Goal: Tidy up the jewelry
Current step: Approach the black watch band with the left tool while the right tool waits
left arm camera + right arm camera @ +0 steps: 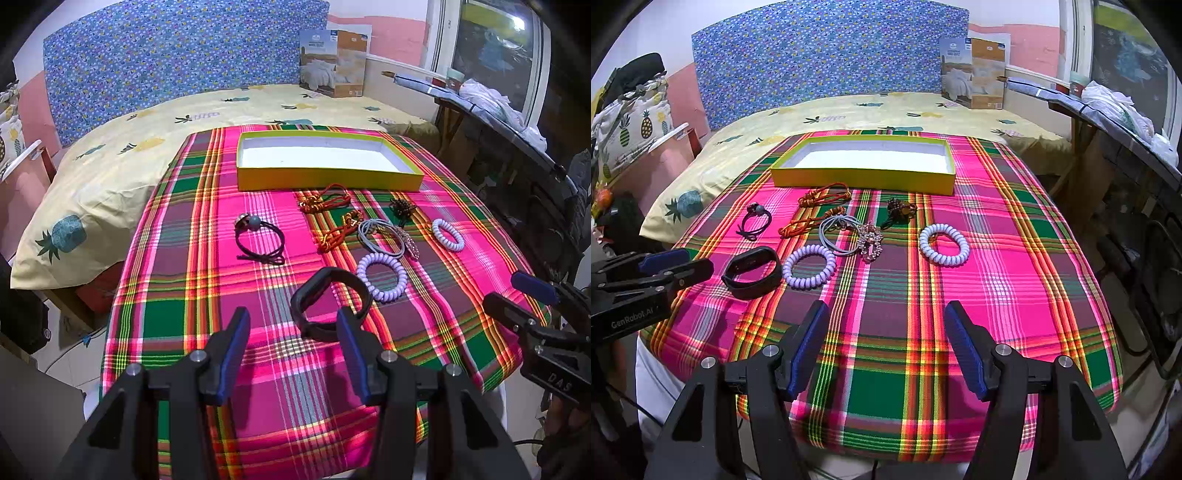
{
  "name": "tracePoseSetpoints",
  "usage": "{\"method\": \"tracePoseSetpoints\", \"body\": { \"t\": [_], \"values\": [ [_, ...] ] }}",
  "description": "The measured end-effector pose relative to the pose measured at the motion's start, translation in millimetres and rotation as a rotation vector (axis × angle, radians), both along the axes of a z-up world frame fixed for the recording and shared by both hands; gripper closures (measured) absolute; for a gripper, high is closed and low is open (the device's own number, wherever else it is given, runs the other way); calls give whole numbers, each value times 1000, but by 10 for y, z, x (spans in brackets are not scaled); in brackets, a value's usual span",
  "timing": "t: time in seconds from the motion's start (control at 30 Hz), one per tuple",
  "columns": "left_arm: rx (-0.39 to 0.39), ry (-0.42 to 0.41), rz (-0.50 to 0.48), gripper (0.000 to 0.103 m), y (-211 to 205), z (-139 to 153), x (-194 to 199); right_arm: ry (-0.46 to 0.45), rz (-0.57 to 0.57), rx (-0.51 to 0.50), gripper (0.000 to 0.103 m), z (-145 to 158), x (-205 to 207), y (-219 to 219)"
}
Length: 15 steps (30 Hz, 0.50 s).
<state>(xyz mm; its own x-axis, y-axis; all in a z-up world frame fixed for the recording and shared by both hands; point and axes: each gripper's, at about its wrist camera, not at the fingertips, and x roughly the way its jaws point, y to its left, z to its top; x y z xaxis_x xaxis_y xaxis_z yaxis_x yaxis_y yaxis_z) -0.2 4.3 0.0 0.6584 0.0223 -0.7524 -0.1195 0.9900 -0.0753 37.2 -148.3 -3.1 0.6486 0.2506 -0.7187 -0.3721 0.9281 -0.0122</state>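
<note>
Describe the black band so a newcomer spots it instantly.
Start at the yellow tray on the plaid cloth, then come toward the near edge. The black band lies left of the lilac coil tie: smooth, wide, the only solid black loop.

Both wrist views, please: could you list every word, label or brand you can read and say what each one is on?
"GenRobot.AI": on the black body of the left tool, seen in the right wrist view.
"DAS": on the black body of the right tool, seen in the left wrist view.
Print on the cardboard bedding box by the wall: too small to read.
</note>
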Motion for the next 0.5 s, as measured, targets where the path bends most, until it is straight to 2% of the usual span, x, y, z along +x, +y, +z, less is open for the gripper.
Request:
{"method": "tracePoseSetpoints", "body": {
  "t": [0.5],
  "values": [
    [-6,-7,-1,53,-8,-3,-6,1,-1,1,38,-4,5,-3]
  ]
}}
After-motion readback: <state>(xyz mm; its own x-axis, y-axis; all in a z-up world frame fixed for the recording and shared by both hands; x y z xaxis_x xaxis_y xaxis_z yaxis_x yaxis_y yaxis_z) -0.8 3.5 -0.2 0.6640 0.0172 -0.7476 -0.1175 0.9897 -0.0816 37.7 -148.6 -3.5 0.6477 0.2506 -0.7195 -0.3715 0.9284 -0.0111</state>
